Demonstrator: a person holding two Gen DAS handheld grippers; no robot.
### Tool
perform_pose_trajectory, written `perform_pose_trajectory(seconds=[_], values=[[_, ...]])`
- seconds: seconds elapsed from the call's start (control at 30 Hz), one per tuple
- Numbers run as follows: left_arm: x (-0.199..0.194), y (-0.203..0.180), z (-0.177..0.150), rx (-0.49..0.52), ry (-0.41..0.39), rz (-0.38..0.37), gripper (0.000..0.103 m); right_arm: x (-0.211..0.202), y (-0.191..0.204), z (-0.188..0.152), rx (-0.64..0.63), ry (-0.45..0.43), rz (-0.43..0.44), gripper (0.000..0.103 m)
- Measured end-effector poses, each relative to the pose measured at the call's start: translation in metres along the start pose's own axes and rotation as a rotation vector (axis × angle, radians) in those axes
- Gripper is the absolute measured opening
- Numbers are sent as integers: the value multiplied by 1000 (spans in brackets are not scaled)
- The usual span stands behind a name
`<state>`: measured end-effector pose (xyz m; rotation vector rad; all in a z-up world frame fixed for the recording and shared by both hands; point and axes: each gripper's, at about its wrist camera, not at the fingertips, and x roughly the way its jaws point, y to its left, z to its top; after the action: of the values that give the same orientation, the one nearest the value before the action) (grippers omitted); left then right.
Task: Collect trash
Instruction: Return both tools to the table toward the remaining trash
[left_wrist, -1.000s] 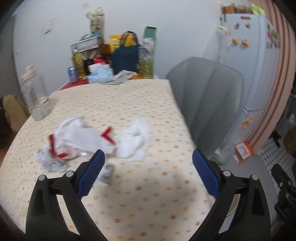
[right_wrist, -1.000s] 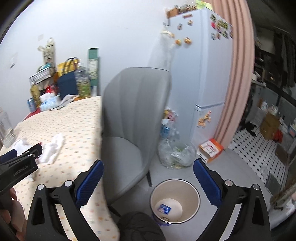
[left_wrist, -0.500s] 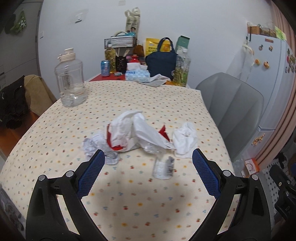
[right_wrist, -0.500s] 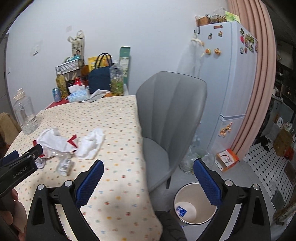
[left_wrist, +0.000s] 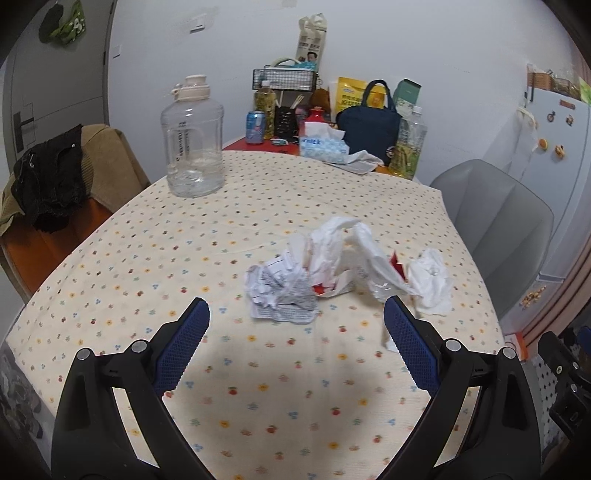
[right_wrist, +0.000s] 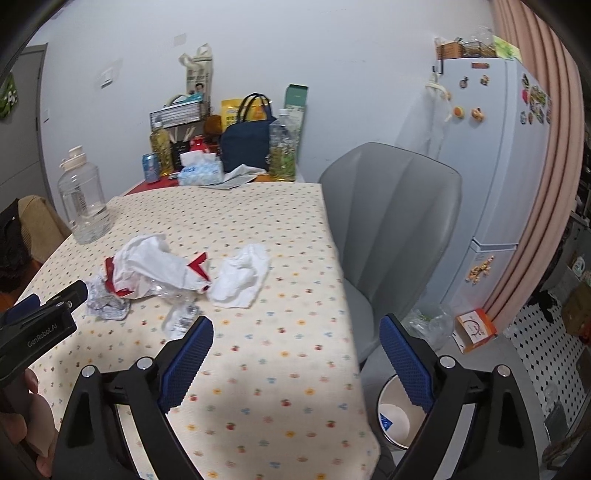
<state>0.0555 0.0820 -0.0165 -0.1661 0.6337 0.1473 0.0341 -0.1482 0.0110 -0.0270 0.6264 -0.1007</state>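
Observation:
On the dotted tablecloth (left_wrist: 258, 369) lies a pile of trash: a crumpled printed receipt (left_wrist: 280, 291), a white and red plastic bag (left_wrist: 343, 251) and a white tissue (left_wrist: 430, 282). A small clear wrapper (right_wrist: 181, 317) lies just beyond the left finger in the right wrist view. My left gripper (left_wrist: 296, 306) is open, a little short of the receipt, with nothing between its fingers. My right gripper (right_wrist: 296, 322) hovers over the table's near right part. Its jaws are closing, still wide apart, with nothing between them. A round waste bin (right_wrist: 386, 391) stands on the floor by the table's corner.
A big clear water jug (left_wrist: 192, 140) stands at the table's far left. A navy bag (left_wrist: 369, 125), a tissue box (left_wrist: 323, 146) and bottles crowd the far edge. A grey chair (right_wrist: 391, 221) stands right of the table, a fridge (right_wrist: 491, 166) behind it.
Both views have swung left, from the chair and floor onto the table. The trash pile now lies straight ahead of the left gripper. The right jaws stand slightly narrower.

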Motion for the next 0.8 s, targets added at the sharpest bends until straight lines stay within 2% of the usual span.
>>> perform_pose_trajectory(seconds=[0.37, 0.8], values=[[27, 39, -7, -53, 56, 33, 94, 24, 40, -7, -48, 54, 63, 82], [62, 24, 2, -44, 87, 17, 94, 54, 35, -1, -28, 100, 89, 77]])
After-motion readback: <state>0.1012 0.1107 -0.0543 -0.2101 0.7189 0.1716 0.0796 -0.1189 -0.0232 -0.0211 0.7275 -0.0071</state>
